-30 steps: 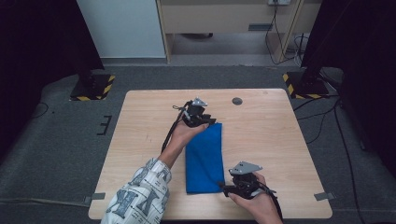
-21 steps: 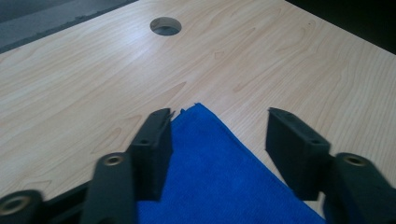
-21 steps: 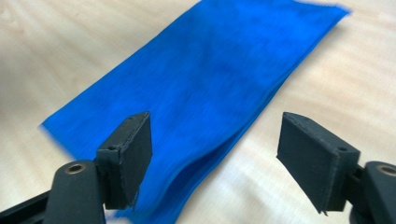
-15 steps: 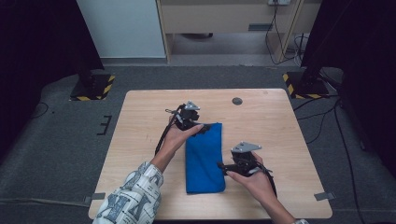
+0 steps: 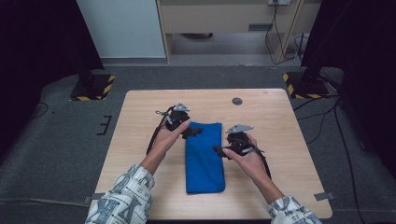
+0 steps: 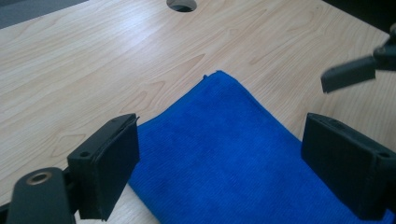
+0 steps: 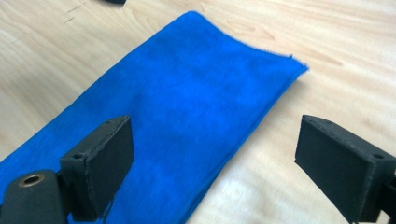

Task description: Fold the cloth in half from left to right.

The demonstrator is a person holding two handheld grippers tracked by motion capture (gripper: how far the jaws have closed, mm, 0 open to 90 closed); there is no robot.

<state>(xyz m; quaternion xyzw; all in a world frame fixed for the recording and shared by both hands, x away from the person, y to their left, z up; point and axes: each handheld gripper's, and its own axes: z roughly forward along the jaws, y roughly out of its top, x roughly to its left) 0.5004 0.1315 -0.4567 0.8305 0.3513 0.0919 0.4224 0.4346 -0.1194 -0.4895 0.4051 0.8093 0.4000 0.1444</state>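
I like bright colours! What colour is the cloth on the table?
The cloth is plain bright blue, clearest in the left gripper view.

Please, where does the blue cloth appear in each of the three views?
High view: blue cloth at table centre, between both grippers.
Left gripper view: lower centre, between the jaws.
Right gripper view: from top centre to lower left.
Shared landmark: the wooden table.

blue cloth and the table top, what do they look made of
Blue cloth: likely microfibre or similar soft fabric, matte, with a fuzzy nap and a stitched edge. Table top: wood or wood-look laminate, pale with visible grain and a smooth, slightly glossy finish.
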